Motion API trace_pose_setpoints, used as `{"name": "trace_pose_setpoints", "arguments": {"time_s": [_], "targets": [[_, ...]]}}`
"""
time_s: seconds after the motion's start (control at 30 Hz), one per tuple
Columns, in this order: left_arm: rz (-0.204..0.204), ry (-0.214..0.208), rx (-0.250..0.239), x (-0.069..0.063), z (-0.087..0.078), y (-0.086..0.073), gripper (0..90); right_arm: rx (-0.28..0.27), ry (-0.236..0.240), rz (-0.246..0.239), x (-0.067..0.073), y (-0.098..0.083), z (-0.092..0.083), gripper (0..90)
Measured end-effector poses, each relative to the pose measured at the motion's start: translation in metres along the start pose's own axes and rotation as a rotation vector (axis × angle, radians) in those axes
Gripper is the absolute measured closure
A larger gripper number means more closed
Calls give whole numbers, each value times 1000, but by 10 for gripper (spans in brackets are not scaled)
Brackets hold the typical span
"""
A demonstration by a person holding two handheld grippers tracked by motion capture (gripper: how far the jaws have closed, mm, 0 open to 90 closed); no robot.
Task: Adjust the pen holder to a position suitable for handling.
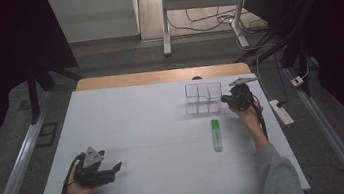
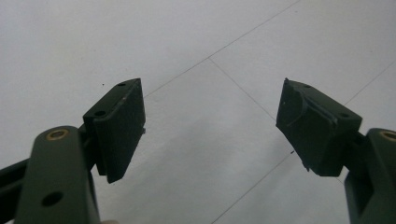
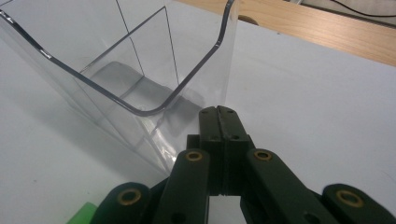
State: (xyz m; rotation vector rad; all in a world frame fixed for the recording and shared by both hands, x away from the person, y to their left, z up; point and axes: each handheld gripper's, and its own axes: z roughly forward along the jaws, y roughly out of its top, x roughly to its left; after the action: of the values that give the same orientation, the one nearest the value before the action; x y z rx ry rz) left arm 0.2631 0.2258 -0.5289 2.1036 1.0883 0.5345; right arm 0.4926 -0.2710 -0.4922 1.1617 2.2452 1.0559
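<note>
While the right tool [image 3: 222, 112] sits pinched shut beside the clear plastic organizer [image 1: 203, 98], the left tool [image 2: 210, 126] gapes wide above the bench [image 1: 154, 129].

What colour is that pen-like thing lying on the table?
The marker is green with a paler, whitish lower half; the high view shows it best.

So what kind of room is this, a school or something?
More likely a lab or workshop for recording handling tasks. A person sits at a white table with a left gripper in hand, cables and a power strip lie on the floor, and bare desk frames stand behind.
</note>
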Motion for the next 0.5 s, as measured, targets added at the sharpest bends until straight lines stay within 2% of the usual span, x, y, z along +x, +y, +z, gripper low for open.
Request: {"name": "trace_pose_setpoints", "arguments": {"time_s": [0.5], "targets": [[-4,-9,-3,-1,0,1,240,0,24,-31,20,9,12,892]]}}
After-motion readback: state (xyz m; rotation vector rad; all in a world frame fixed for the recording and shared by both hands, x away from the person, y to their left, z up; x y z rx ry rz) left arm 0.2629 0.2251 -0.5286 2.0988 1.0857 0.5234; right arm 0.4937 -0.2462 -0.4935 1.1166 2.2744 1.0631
